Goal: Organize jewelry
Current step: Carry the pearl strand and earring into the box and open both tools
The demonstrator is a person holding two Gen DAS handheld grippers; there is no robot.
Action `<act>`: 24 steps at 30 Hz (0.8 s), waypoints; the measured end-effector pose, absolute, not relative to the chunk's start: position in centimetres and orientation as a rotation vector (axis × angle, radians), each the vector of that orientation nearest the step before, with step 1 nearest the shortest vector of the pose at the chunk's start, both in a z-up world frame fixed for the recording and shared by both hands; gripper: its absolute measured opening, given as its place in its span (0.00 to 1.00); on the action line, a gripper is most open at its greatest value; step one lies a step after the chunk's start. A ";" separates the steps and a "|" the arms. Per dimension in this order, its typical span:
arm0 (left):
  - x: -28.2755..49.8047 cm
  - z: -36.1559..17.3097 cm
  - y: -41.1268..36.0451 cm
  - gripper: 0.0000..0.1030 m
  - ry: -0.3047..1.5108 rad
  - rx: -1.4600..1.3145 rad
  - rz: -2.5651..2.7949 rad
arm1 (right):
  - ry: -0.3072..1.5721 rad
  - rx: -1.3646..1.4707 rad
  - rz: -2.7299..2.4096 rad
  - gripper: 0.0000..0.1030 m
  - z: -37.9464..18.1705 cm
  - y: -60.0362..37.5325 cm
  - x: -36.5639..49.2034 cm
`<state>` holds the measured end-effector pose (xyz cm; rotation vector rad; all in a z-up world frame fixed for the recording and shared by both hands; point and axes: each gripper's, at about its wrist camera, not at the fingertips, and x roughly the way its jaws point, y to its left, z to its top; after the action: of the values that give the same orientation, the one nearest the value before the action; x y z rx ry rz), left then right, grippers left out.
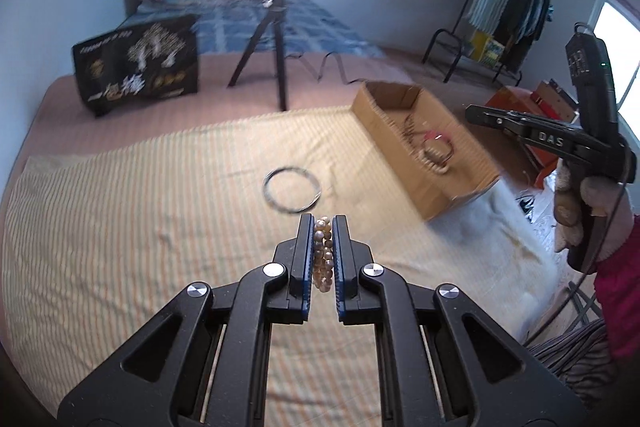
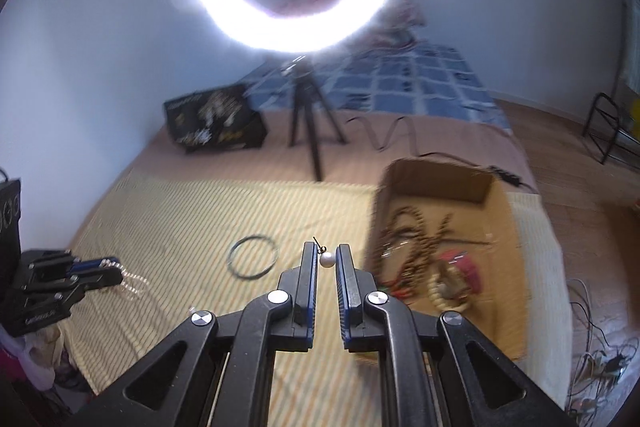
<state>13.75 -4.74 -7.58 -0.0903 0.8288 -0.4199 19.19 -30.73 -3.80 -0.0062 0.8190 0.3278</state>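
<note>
Left gripper (image 1: 323, 223) jaws narrow, clamped on beaded bracelet (image 1: 323, 251); pale beads stacked between pads, lifted above striped cloth (image 1: 140, 211). Right gripper (image 2: 325, 253) jaws narrow, pinching pearl earring (image 2: 327, 259) at fingertips, hook poking up far-left of pearl. Dark bangle (image 1: 292, 190) flat on cloth, just beyond left gripper tips. Cardboard box (image 1: 390, 125) to right, far side, holding wooden bead strands and red item. Ring light tripod (image 1: 268, 55) further back.

Both tongs (image 1: 322, 223) (image 2: 326, 251) clamped, raised.
</note>
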 end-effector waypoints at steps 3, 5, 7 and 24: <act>14.5 -6.7 -6.6 0.07 0.808 -0.084 -0.454 | 0.800 0.018 0.288 0.07 -2.9 -32.8 19.6; 15.0 -6.2 -7.8 0.07 0.797 -0.078 -0.473 | 0.792 0.029 0.266 0.07 -2.5 -34.2 19.9; 15.6 -5.9 -9.0 0.07 0.790 -0.081 -0.492 | 0.788 0.036 0.248 0.07 -2.3 -35.4 20.3; 20.7 -5.7 -18.5 0.07 0.756 -0.084 -0.606 | 0.814 0.077 0.181 0.07 -4.6 -40.9 25.0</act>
<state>20.71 -18.55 -5.66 -0.0841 0.7556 -0.6057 24.97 -40.93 -4.56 0.0770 0.8135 0.1809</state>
